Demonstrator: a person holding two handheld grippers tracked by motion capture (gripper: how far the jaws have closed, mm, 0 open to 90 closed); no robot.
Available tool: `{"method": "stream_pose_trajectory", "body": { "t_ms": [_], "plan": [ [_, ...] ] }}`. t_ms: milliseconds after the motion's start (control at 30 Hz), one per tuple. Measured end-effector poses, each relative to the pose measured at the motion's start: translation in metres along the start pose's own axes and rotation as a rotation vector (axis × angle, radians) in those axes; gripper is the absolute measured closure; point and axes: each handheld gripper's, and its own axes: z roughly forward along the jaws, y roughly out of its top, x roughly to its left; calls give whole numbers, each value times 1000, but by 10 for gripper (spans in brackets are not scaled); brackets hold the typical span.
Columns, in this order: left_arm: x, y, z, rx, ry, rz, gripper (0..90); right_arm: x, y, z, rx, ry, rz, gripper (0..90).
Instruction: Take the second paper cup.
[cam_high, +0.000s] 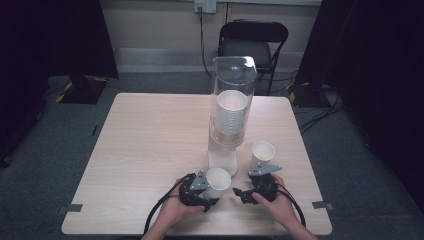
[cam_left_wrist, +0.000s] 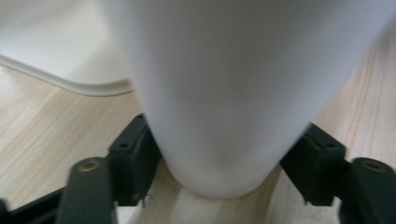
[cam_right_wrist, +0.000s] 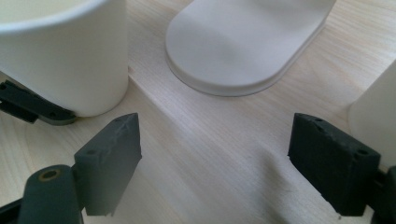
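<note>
Dark curtains close off both sides of the room, a folding chair (cam_high: 254, 42) is seen against the far wall, and a pale wooden table (cam_high: 150, 145) takes up the middle of the high view.

Toward the near edge, left of centre, the left gripper (cam_high: 207, 197) is held in the person's left hand (cam_high: 172, 212). A white paper cup (cam_high: 217, 181) stands upright on the table between its jaws; in the left gripper view that cup (cam_left_wrist: 233, 93) is seen set down on the wood, with the two black pads close along its lower wall on either side. Whether the pads still press on it cannot be told for certain, though the grip looks slack and the cup is judged to be already placed.

Behind it, the clear cup dispenser (cam_high: 231, 105) is seen on its white base (cam_high: 222, 161), with a stack of cups (cam_high: 231, 117) inside.

Further right, a second paper cup (cam_high: 263, 152) stands free on the table, just beyond the right gripper (cam_high: 243, 194), which is held by the right hand (cam_high: 280, 202). In the right gripper view its jaws are spread wide over bare wood and nothing is held.

Two cups are thus judged to be out and standing; many remain stacked, and the left cup has yet to be fully let go.
</note>
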Motion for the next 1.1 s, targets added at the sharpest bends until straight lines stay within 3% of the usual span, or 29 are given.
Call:
{"method": "stream_pose_trajectory", "body": {
  "t_ms": [33, 67, 100, 300, 333, 533, 700, 1100],
  "plan": [
    [0, 0, 0, 5, 1, -4, 275, 0, 0, 0, 0, -1, -1, 168],
    [-3, 0, 2, -17, 2, -33, 262, 0, 0, -1, 0, -2, -1, 168],
    [-1, 1, 0, 7, 2, -6, 257, 0, 0, -1, -6, -1, 5, 168],
    [2, -4, -7, 36, 25, -29, 202, -1, -4, -9, -15, -6, 6, 170],
    [5, -5, -11, 57, 30, -18, 196, -3, -6, -10, -8, -7, 5, 170],
    [18, -17, -28, 85, 69, -63, 162, -23, -21, -17, 18, -22, 33, 167],
    [28, -29, -43, 79, 85, -113, 163, -34, -32, -24, 32, -31, 43, 160],
    [48, -55, -81, 76, 175, -134, 163, -54, -50, -37, 36, -50, 48, 151]
  ]
}}
